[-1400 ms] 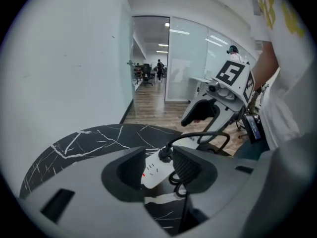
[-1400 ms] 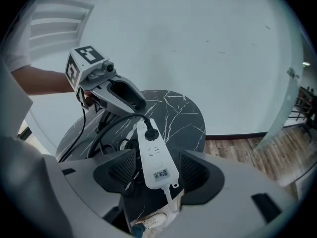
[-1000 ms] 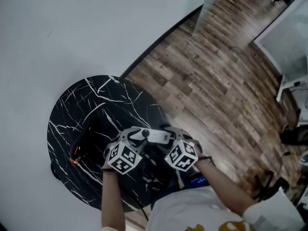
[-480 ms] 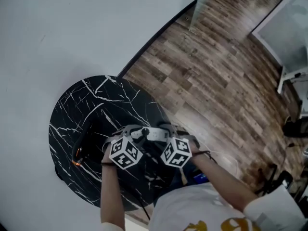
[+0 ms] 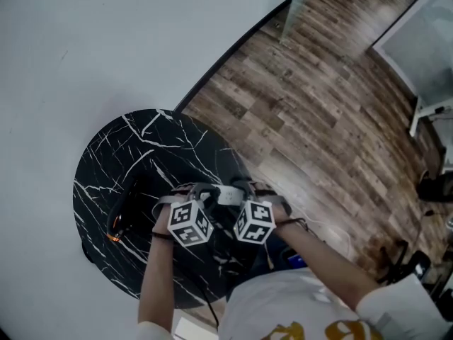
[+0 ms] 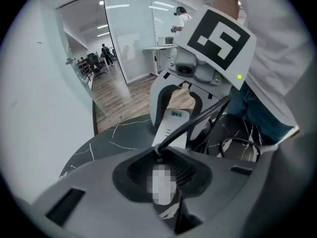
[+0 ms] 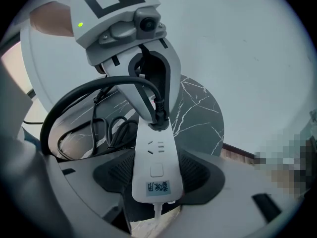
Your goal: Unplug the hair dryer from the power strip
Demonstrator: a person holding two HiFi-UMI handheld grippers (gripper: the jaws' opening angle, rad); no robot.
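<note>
A white power strip (image 5: 228, 195) lies near the front edge of a round black marble table (image 5: 141, 147). My right gripper (image 7: 156, 182) is shut across its near end (image 7: 156, 167). At the far end a black plug (image 7: 159, 115) sits in a socket, its black cord (image 7: 84, 93) arching away to the left. My left gripper (image 7: 159, 108) faces the right one, its jaws closing on that plug from both sides. In the left gripper view the cord (image 6: 198, 120) runs into my left gripper (image 6: 161, 157). The black hair dryer (image 5: 122, 214) lies at the table's left.
Loose loops of black cable (image 7: 106, 128) lie on the table beside the strip. A white wall (image 5: 106, 41) borders the table on the left and wood flooring (image 5: 318, 119) spreads to the right. A glass-walled office (image 6: 129, 38) stands beyond.
The two marker cubes have drawn closer together over the strip. The left cube has rolled and sunk slightly toward the plug end.
</note>
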